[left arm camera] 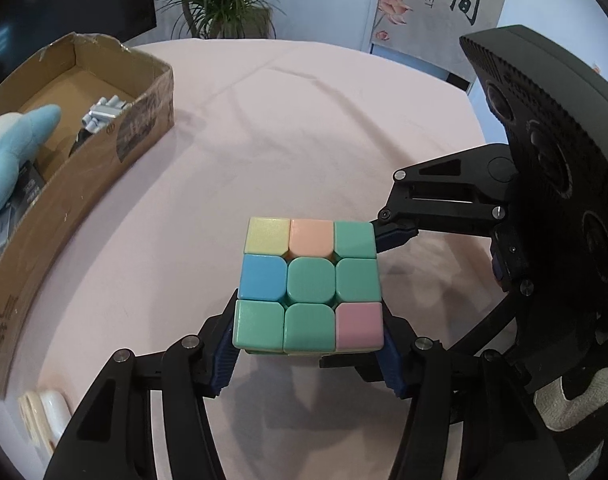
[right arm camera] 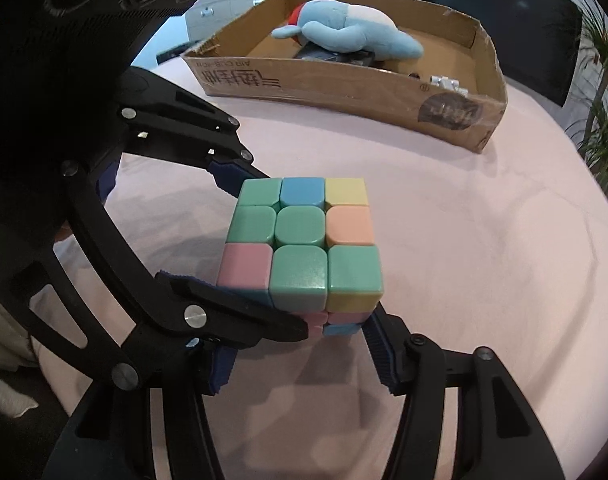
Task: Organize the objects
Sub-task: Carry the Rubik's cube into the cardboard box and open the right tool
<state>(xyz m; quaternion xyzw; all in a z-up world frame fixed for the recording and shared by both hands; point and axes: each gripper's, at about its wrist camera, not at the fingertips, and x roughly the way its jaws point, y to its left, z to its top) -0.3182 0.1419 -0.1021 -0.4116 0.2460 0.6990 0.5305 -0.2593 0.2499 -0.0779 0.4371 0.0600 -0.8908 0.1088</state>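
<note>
Pinching 1 pastel cube [left arm camera: 308, 286]: left gripper [left arm camera: 309, 354] fingers, right gripper [right arm camera: 300, 354] fingers; 1 cardboard box [right arm camera: 343, 94]; 1 blue plush [right arm camera: 351, 36].

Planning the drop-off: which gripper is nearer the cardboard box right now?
Left. The left gripper clamps the cube with the cardboard box off to its left. The right gripper grips the cube from the side away from the box, so the cube lies between them.

Cardboard box [left arm camera: 104, 184] cut off at left edge, dark items under blue plush [right arm camera: 355, 34] — unidentifiable
</note>
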